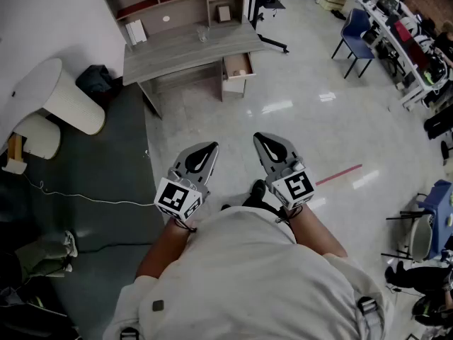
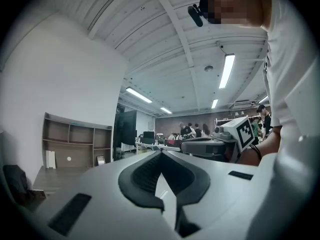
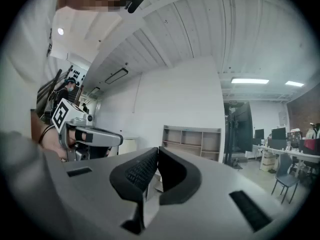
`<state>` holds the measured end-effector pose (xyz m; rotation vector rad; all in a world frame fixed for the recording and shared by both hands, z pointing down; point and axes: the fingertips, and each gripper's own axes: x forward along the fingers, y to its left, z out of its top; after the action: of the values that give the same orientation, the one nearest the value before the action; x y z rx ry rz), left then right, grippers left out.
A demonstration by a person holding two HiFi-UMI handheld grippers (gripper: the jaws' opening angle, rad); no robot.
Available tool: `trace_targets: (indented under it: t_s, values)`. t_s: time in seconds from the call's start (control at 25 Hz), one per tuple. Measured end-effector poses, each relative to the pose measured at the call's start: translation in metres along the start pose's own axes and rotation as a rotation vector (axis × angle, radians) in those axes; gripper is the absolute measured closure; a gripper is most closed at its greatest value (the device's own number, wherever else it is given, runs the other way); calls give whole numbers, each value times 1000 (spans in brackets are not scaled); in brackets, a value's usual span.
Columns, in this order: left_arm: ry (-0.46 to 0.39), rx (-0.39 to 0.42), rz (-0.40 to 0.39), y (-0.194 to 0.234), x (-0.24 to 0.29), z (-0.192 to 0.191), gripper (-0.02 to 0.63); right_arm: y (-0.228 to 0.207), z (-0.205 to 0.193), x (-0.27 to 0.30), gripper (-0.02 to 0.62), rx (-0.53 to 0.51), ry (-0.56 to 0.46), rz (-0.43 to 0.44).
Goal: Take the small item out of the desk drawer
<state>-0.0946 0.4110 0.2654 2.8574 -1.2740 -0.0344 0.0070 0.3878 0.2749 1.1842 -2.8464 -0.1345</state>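
The drawer (image 1: 238, 65) stands pulled open under the desk's (image 1: 185, 51) right-hand end in the head view, well apart from us across the floor (image 1: 304, 119). A pale speck inside is too small to tell. We hold the left gripper (image 1: 207, 150) and right gripper (image 1: 264, 142) side by side, both jaws together and empty.

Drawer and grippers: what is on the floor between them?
Nothing. The head view shows only bare, shiny floor between the open drawer and the left gripper and right gripper.
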Motion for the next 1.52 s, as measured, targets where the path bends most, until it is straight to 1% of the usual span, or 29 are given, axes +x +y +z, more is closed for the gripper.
trace_targets:
  t_s: [0.28,0.56,0.76,0.92,1.12,1.4,1.52]
  values:
    - [3,-10,14,9,7,-4,591,-9,-6,5,574,1,2,8]
    - [15,-23,15,15,26,-11,591,-26,-15,11,574,-7,8,4]
    - [29,-31,19,20,49,-15,591,-45,-19,10,574,48,50,-5]
    - [43,-24,26,24,76,-22,591,-78,-29,11,574,46,52,-12]
    - [58,-23,32,31,125,-26,591,-134,-39,18,574,26,46,-14]
    - [64,-3,57,36,207,-20,591,-215,-44,24,574,72,3,55]
    - [63,-1,74,35,236,-17,591,-246,-44,24,574,94,2,59]
